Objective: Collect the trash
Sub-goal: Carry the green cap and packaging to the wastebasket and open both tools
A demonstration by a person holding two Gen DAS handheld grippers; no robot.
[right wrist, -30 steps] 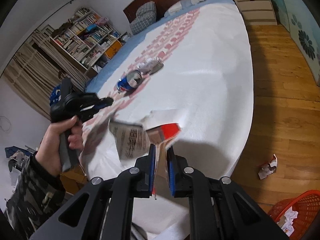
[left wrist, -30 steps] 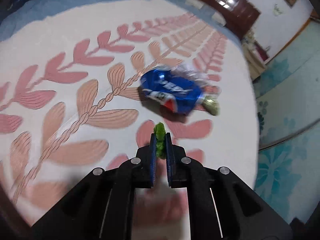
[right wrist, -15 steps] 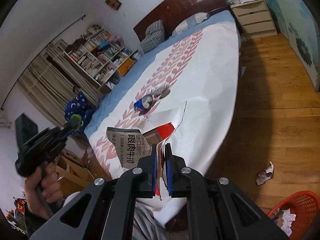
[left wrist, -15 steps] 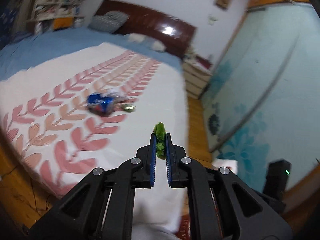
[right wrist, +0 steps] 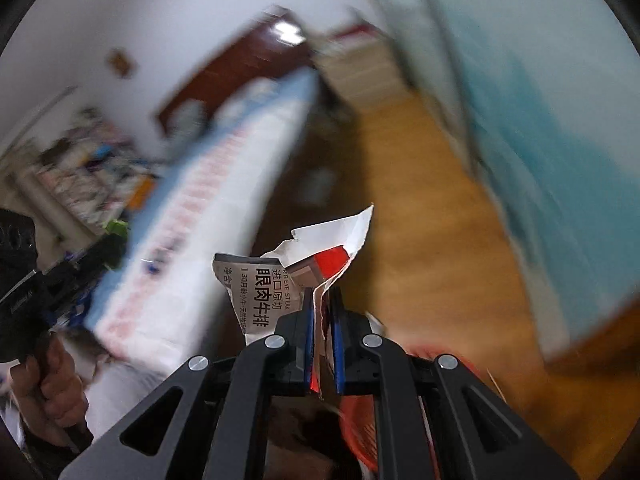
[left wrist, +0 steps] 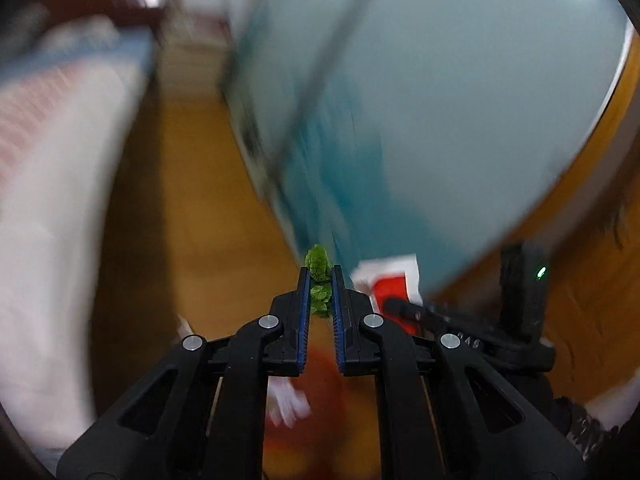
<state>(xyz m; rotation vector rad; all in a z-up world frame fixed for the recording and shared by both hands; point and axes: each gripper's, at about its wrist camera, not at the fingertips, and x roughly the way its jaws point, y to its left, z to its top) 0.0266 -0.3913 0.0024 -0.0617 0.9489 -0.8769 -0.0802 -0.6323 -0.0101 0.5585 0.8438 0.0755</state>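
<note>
Left gripper pinches a green leaf; right gripper clamps torn wrapper. Risk: thin paper slips free mid-swing, missing the orange basket.

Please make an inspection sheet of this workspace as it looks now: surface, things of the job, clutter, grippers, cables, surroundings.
Surface: wooden floor, heavily blurred by motion.
Job's things: small green crumpled scrap between the left fingers; torn white-and-red paper food package with black printed text between the right fingers; blurred orange-red basket low in the right wrist view.
Clutter: nothing sharp enough to identify.
Grippers: left gripper shut on the scrap; right gripper shut on the package.
Cables: nothing seen.
Surroundings: bed with white, pink-patterned cover, teal patterned wall panel, dark wooden headboard.
</note>
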